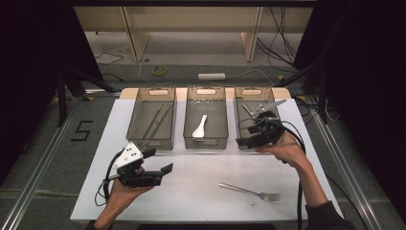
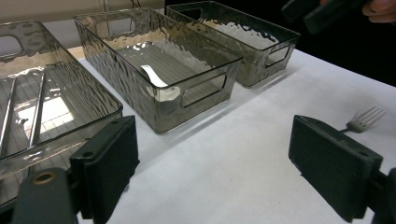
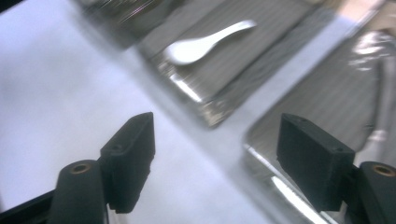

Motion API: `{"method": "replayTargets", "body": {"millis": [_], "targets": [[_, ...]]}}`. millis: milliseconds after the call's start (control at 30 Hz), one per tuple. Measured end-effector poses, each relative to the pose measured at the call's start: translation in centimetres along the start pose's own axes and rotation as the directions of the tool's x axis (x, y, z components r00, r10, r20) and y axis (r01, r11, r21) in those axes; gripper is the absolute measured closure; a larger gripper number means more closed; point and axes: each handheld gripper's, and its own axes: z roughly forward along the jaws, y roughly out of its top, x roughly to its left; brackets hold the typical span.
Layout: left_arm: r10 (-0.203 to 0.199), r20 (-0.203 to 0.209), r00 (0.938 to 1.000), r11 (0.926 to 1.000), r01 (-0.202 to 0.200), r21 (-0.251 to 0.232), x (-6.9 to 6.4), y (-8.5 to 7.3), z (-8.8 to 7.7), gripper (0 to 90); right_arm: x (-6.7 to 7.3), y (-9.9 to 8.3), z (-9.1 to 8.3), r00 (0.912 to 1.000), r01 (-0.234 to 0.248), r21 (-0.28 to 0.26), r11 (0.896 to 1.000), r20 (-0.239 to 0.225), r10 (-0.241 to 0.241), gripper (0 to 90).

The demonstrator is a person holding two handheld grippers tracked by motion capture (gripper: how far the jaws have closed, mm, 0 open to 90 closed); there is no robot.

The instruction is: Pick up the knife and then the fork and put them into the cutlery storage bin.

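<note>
From the high view, three smoky transparent plastic bins sit in a row at the far edge of the white table sheet (image 1: 201, 191), apparently one for each kind of cutlery: the left bin (image 1: 151, 117) holds thin metal chopsticks (image 1: 155, 122), the middle bin (image 1: 206, 117) a white ceramic soup spoon (image 1: 199, 127), and the right bin (image 1: 253, 120) is largely hidden by the right gripper (image 1: 246, 139), which hovers over its near end with jaws apart and empty. The silver metal fork (image 1: 250, 191) lies loose on the sheet near the front, well apart from the bins, its long axis running left to right with the tines toward the right. The left gripper (image 1: 160, 160) is held low near the left bin, jaws spread. In the left gripper view, the fork's tines (image 2: 364, 120) show beyond the right jaw. The right gripper view is blurred, but its jaws seem wide with nothing between them, above the spoon (image 3: 205, 42) and the bin edges.
</note>
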Motion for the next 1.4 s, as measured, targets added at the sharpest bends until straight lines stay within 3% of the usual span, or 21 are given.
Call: {"method": "replayTargets", "body": {"millis": [133, 200, 300, 633, 900, 1067, 1100, 1400], "targets": [[-0.002, 0.000, 1.0000, 1.0000, 0.002, -0.004, 0.0, 0.0, 0.0, 15.3, 1.6, -0.5, -0.1, 0.9993, 0.027, 0.013, 1.000, -0.025, -0.027, 28.6], [0.001, 0.001, 1.0000, 1.0000, -0.001, -0.002, 0.0, 0.0, 0.0, 15.3, 2.9, -1.0, -0.1, 0.9974, 0.070, 0.058, 0.996, -0.023, -0.069, 27.9], [0.001, 0.003, 1.0000, 1.0000, -0.001, -0.004, 0.0, 0.1, 0.0, 15.2, 3.6, -1.6, 0.0, 0.9962, 0.084, 0.070, 0.994, -0.031, -0.082, 27.6], [-0.001, 0.003, 1.0000, 1.0000, 0.001, -0.007, 0.0, 0.1, -0.1, 15.2, 4.1, -3.6, 0.5, 0.9969, 0.076, 0.111, 0.991, -0.029, -0.073, 24.9], [-0.001, 0.006, 1.0000, 1.0000, 0.001, -0.008, 0.0, 0.0, -0.1, 15.2, 4.8, -5.1, 1.5, 0.9934, 0.114, 0.190, 0.975, -0.030, -0.110, 26.1], [-0.001, 0.011, 0.9999, 0.9999, 0.001, -0.013, 0.0, 0.1, -0.2, 15.2, 4.9, -5.7, 2.1, 0.9942, 0.106, 0.222, 0.969, -0.040, -0.100, 27.4], [0.000, 0.010, 1.0000, 0.9999, 0.000, -0.012, 0.0, 0.0, -0.1, 15.2, 5.0, -6.1, 2.4, 0.9933, 0.115, 0.240, 0.964, -0.037, -0.110, 27.9], [0.001, 0.010, 1.0000, 0.9999, -0.001, -0.011, 0.0, 0.0, -0.1, 15.2, 5.3, -6.9, 2.9, 0.9918, 0.128, 0.290, 0.948, -0.043, -0.120, 31.6]]}}
